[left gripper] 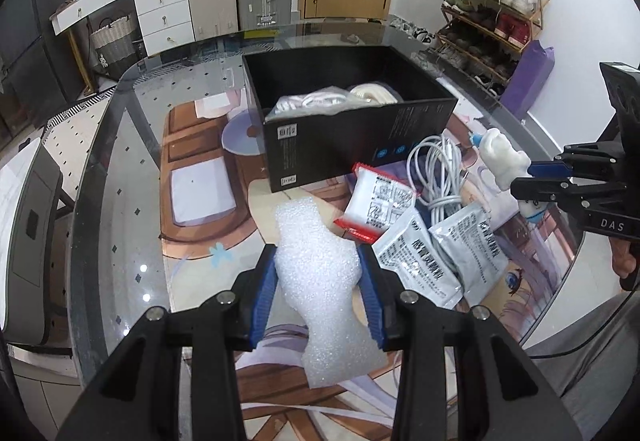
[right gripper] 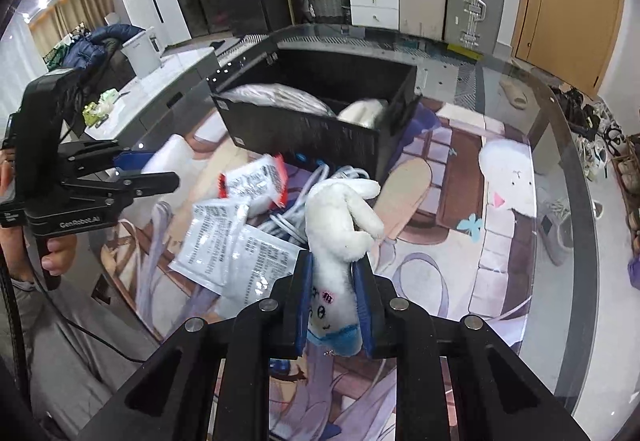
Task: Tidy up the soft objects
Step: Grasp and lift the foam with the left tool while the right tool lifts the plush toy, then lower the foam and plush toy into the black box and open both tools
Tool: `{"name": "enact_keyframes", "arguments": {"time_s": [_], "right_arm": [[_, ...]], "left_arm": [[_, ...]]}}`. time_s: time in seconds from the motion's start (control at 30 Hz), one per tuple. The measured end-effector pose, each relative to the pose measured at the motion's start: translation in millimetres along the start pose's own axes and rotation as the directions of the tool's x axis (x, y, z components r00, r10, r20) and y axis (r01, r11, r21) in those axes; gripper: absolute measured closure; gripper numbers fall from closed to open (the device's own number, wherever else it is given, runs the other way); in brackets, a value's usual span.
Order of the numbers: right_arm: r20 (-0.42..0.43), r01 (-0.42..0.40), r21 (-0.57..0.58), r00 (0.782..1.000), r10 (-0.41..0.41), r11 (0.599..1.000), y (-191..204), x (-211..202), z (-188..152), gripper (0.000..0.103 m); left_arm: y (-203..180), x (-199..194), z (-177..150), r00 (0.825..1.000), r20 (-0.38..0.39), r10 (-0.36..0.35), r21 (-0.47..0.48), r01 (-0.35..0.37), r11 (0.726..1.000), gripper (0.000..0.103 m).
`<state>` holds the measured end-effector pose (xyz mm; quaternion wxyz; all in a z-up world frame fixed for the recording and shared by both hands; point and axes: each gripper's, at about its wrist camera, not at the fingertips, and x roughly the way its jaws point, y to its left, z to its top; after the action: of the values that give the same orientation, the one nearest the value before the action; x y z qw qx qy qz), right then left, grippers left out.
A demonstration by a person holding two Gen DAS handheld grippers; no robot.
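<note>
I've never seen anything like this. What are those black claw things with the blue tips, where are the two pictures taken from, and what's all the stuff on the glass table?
They are hand-held grippers, one in each of a person's hands. Each carries a camera looking along its fingers, so each picture is one gripper's own view.

The left gripper squeezes a white foam sheet. The right gripper squeezes a white plush toy; it appears from the side in the left view too.

On the glass table stands an open black box already holding pale soft items. In front lie a red-edged packet, two silver packets and a coiled white cable.
</note>
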<state>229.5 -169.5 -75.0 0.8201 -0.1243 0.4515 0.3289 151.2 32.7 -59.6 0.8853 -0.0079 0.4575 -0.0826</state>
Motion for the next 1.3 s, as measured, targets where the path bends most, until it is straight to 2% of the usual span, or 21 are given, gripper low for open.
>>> {"name": "enact_keyframes", "arguments": {"time_s": [0.27, 0.73, 1.0, 1.3], "right_arm": [[0.075, -0.010, -0.009, 0.997, 0.011, 1.000, 12.9, -25.2, 9.2, 0.083], [0.217, 0.016, -0.027, 0.976, -0.010, 0.999, 28.3, -55.2, 51.5, 0.083], [0.290, 0.048, 0.005, 0.956, -0.048, 0.999, 24.8, -52.5, 82.9, 0.083], [0.351, 0.076, 0.061, 0.932, -0.092, 0.995, 12.5, -32.0, 117.4, 0.083]], "left_arm": [[-10.3, -17.2, 11.1, 0.998, 0.057, -0.001, 0.006, 0.001, 1.000, 0.065], [-22.0, -42.6, 49.0, 0.986, 0.164, 0.005, 0.008, -0.006, 1.000, 0.065], [-20.7, -42.6, 73.1, 0.976, 0.219, 0.023, -0.030, -0.017, 0.999, 0.065], [-9.7, -18.8, 101.7, 0.966, 0.251, 0.062, -0.089, -0.041, 0.995, 0.065]]}}
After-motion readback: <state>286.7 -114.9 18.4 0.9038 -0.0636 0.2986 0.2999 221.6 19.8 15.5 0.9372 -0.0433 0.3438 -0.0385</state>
